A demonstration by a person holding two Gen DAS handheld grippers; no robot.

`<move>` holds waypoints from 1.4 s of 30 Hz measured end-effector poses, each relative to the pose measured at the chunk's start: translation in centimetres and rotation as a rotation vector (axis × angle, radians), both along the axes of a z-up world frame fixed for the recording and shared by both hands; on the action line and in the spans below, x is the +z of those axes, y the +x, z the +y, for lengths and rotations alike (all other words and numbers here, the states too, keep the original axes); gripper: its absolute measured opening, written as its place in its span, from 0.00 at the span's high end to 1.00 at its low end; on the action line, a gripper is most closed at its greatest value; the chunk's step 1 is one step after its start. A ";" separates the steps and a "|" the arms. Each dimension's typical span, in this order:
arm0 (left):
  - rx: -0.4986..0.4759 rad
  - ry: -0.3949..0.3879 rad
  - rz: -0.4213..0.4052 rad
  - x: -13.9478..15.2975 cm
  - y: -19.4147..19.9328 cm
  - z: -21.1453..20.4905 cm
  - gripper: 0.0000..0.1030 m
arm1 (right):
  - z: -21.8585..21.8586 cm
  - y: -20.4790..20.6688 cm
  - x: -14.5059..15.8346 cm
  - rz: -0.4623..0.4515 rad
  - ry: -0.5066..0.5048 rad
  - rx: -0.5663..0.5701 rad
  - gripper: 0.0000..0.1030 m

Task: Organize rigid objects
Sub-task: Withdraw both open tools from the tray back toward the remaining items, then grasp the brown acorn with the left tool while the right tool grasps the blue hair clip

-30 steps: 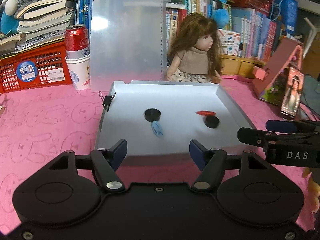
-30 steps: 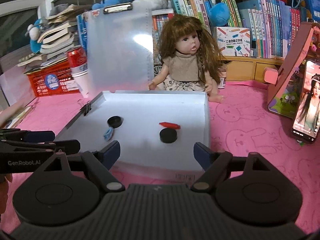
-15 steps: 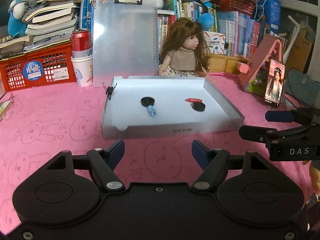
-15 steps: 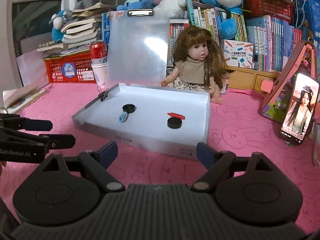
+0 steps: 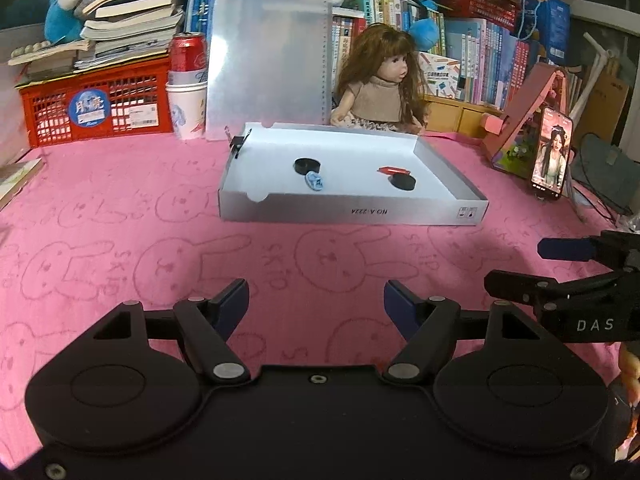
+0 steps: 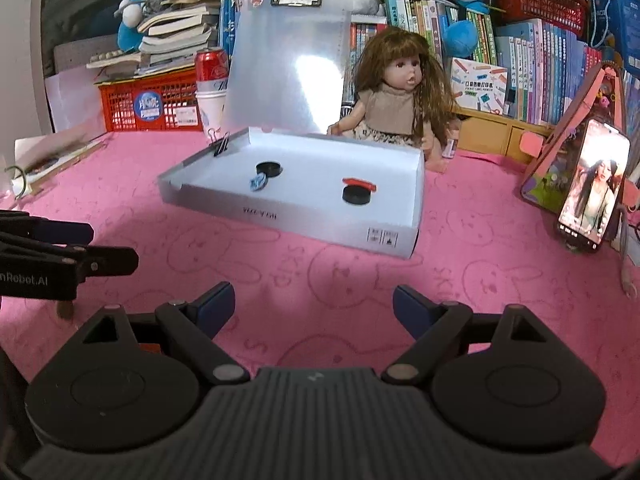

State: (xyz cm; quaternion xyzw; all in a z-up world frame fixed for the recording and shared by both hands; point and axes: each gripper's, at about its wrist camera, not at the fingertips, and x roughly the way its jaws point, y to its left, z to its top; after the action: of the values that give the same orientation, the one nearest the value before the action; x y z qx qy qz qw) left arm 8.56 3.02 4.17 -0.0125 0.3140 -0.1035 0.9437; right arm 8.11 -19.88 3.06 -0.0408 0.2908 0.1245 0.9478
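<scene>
Plenty of bare pink cloth [image 5: 312,256] in front of the white tray [image 5: 352,213]. Behind it the doll [image 5: 382,84] and clipboard [image 5: 270,64] crowd in; phone [image 5: 550,154] stands well right.

Small blue item [image 5: 314,180] in the white tray [image 5: 352,212]: too small to ID. Red piece [image 6: 359,184] sits partly behind the black disc [image 6: 355,195]. Right gripper [image 5: 516,266] cut off by left-wrist frame edge. Tray print too blurred to read in the right-wrist view.
</scene>
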 end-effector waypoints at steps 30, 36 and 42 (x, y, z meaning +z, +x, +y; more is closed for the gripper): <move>0.085 0.050 -0.027 -2.6 -5.7 2.0 0.33 | -0.8 -4.7 -2.1 -0.017 -0.029 -0.003 0.12; 0.082 0.065 -0.041 -2.9 -6.6 1.9 0.42 | -1.9 -5.7 -2.4 -0.010 -0.009 -0.033 0.22; 0.089 0.077 -0.039 -3.3 -7.3 2.0 0.48 | -3.4 -6.2 -2.7 0.007 0.015 -0.087 0.29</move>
State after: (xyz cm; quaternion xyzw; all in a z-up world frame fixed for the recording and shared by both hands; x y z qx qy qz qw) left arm 1.28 5.00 0.91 0.0116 0.2986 -0.0494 0.9530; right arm 1.93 -23.27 0.33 -0.0204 0.2945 0.0855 0.9516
